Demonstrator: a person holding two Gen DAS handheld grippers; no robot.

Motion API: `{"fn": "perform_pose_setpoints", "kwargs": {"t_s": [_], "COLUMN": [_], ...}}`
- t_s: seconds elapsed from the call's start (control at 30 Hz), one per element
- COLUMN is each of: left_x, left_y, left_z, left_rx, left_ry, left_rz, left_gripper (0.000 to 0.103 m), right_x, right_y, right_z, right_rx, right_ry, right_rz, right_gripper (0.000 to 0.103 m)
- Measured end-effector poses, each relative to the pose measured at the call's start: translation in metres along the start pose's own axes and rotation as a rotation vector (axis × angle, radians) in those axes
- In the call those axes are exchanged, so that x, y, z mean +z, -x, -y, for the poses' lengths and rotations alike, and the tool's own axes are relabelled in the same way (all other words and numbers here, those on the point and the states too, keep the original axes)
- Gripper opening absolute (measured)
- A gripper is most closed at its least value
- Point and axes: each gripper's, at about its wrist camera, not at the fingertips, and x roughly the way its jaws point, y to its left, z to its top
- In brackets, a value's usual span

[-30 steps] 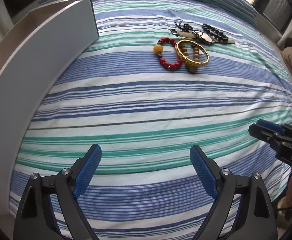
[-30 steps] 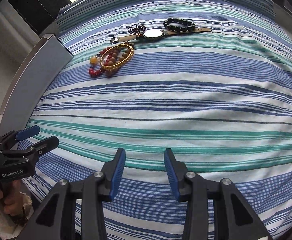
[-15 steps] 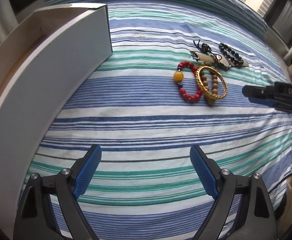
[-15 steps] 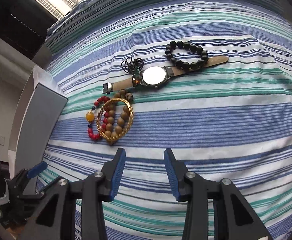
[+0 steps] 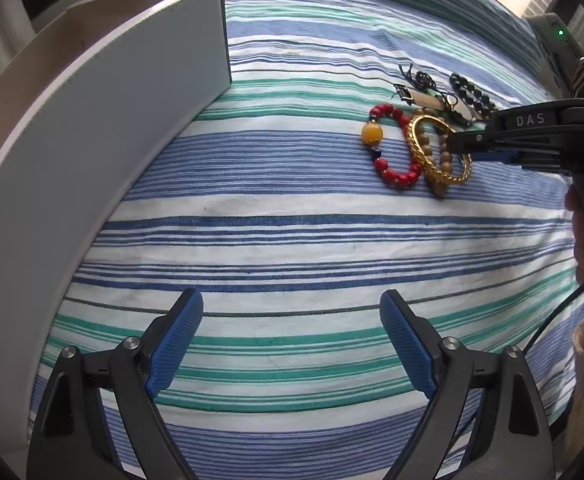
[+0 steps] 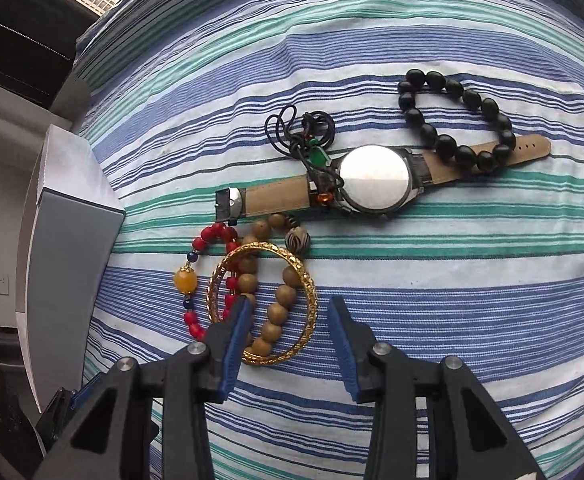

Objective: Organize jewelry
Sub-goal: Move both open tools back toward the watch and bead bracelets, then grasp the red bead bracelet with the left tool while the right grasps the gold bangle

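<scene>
The jewelry lies in a loose heap on the striped bed: a gold bangle point(image 6: 263, 304) overlapping a brown bead bracelet point(image 6: 276, 312) and a red bead bracelet point(image 6: 212, 280), just below a watch point(image 6: 371, 180) and black beads point(image 6: 455, 120). The right gripper point(image 6: 288, 320) hangs over the bangle, its jaws closing but gripping nothing yet. The bangle looks rigid, light and slippery; pinching across its rim seems safest, though stretchy beads may snag. The left gripper point(image 5: 292, 344) waits wide open and empty, beside the white box point(image 5: 104, 128).

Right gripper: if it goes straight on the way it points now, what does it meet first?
Probably the gold bangle and the brown bead bracelet lying inside it, both between the closing jaws; depth is unclear.
</scene>
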Motion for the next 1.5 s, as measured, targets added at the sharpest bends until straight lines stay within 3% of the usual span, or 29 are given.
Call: {"fn": "perform_pose_setpoints", "kwargs": {"t_s": [0.03,0.1,0.43,0.57,0.63,0.9,1.03,1.2,1.23,1.27,1.3,1.37,1.5], "left_x": [0.0,0.0,0.017,0.037,0.049,0.099,0.122,0.124,0.122,0.121,0.119,0.118,0.113], "left_y": [-0.001,-0.002,-0.011,-0.01,-0.01,-0.022,-0.042,-0.057,-0.059,-0.062,-0.061,-0.06,-0.053], "left_z": [0.0,-0.001,0.01,0.016,0.019,0.041,0.037,0.048,0.052,0.054,0.056,0.062,0.05], "left_rx": [0.003,0.007,-0.008,-0.031,-0.035,-0.075,-0.071,-0.061,-0.056,-0.048,-0.012,0.021,-0.082], "left_ry": [-0.001,0.001,-0.013,-0.013,-0.016,-0.052,0.003,-0.015,-0.024,-0.034,-0.048,-0.082,-0.049], "left_rz": [-0.002,-0.006,-0.02,-0.011,-0.001,0.01,-0.018,-0.043,-0.043,-0.044,-0.026,-0.005,-0.053], "left_gripper": [0.091,0.091,0.091,0.091,0.091,0.09,0.08,0.08,0.077,0.063,0.058,0.017,0.015], "right_x": [0.0,-0.002,-0.038,-0.053,-0.06,-0.086,-0.096,-0.103,-0.104,-0.104,-0.104,-0.104,-0.106], "right_y": [0.002,0.006,0.05,0.047,0.051,0.082,0.082,0.081,0.081,0.081,0.082,0.082,0.085], "right_z": [0.001,0.002,0.056,0.075,0.082,0.093,0.097,0.101,0.101,0.102,0.102,0.102,0.101], "right_rx": [-0.013,-0.017,-0.058,-0.119,-0.081,-0.032,-0.015,0.002,0.001,-0.001,-0.003,-0.002,-0.004], "right_ry": [0.009,0.017,-0.006,-0.021,-0.045,-0.088,-0.107,-0.124,-0.126,-0.127,-0.127,-0.13,-0.129], "right_rz": [0.015,0.028,0.075,0.046,0.059,0.168,0.172,0.168,0.17,0.171,0.171,0.173,0.179], "right_gripper": [0.014,0.007,0.007,0.015,0.037,0.037,0.037,0.037,0.037,0.037,0.037,0.037,0.037]}}
